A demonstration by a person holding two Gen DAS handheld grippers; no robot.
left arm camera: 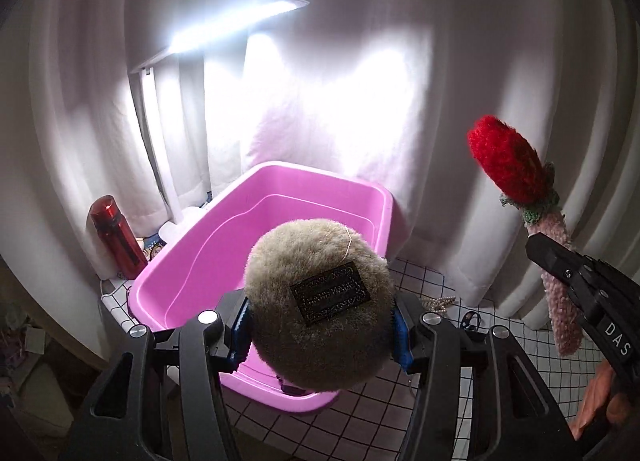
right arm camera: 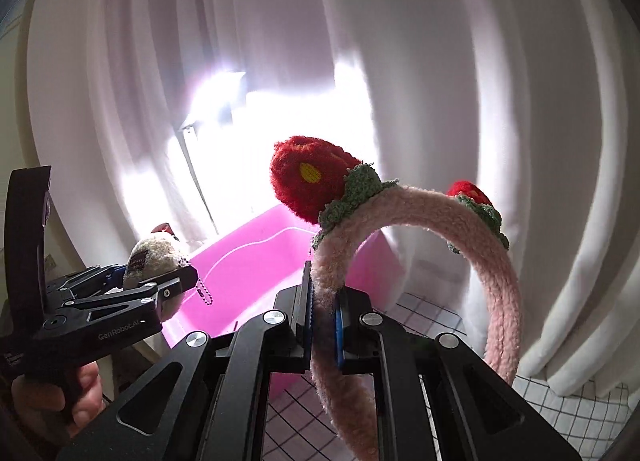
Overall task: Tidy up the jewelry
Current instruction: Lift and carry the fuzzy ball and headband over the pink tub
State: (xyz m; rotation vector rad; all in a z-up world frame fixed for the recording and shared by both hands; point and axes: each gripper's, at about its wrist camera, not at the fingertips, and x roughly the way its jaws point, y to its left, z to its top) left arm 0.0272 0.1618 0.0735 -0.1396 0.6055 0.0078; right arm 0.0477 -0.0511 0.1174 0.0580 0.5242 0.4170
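Note:
My left gripper (left arm camera: 320, 331) is shut on a round beige plush ball (left arm camera: 320, 301) with a dark label and holds it above the near end of the pink plastic tub (left arm camera: 200, 257). It also shows in the right wrist view (right arm camera: 176, 285), where a bead chain hangs from the plush (right arm camera: 154, 257). My right gripper (right arm camera: 324, 321) is shut on a fluffy pink headband (right arm camera: 500, 285) with red knitted flowers (right arm camera: 308, 177), held upright to the right of the tub (right arm camera: 240, 261). The headband also shows in the left wrist view (left arm camera: 556, 277).
A red bottle (left arm camera: 118, 237) stands left of the tub by a lit desk lamp (left arm camera: 240, 21). White curtains hang behind. The table has a grid-pattern cloth (left arm camera: 360, 421); a pearl piece (left arm camera: 440, 303) and a small dark item (left arm camera: 470, 319) lie on it right of the tub.

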